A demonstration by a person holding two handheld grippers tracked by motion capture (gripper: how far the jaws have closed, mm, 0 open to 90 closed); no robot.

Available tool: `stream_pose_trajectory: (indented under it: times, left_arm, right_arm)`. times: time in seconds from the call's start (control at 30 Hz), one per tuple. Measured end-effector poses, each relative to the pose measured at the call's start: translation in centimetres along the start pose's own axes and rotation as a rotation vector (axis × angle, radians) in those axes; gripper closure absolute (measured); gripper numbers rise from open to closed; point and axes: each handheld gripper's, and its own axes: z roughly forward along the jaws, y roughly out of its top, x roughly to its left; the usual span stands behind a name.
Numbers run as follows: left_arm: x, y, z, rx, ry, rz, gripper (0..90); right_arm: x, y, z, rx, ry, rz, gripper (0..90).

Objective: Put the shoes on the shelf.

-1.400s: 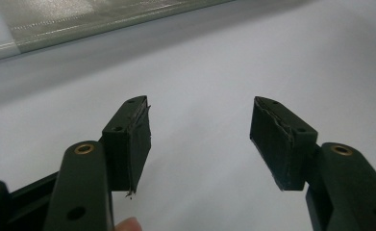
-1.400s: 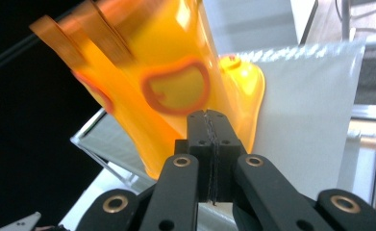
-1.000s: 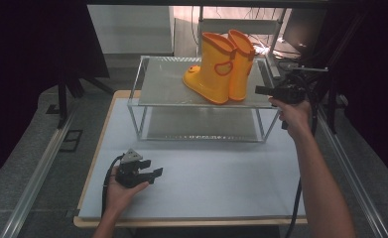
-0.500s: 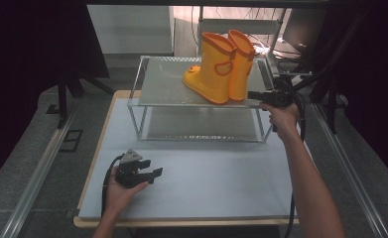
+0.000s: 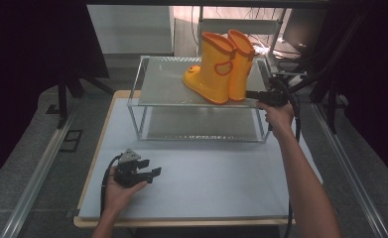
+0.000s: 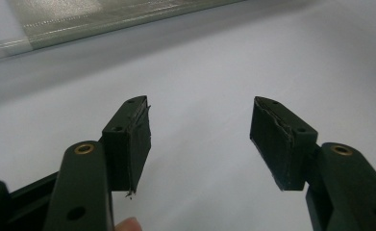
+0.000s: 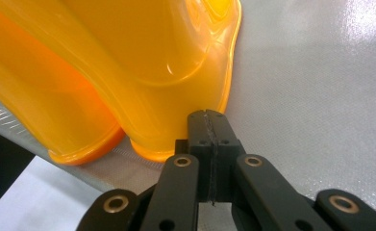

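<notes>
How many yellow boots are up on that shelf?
2. They stand side by side on the top of the shelf, toward its right end: the left boot nearer the middle, the right boot just beside it, next to the right gripper.

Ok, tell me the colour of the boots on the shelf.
Yellow boots with orange trim, clearest in the high view.

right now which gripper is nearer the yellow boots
Right. The right gripper is at the heel of the yellow boots on the shelf; the left gripper rests far off on the table.
</notes>
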Motion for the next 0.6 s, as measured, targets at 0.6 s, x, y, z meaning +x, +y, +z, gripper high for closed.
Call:
stream_pose_trajectory:
  times: [0.6]
  left_arm:
    - [-0.24,-0.05,0.44,0.013,-0.005,0.005,39.3]
  right_arm:
    - [0.39,-0.05,-0.01,0.002,0.059,0.016,89.9]
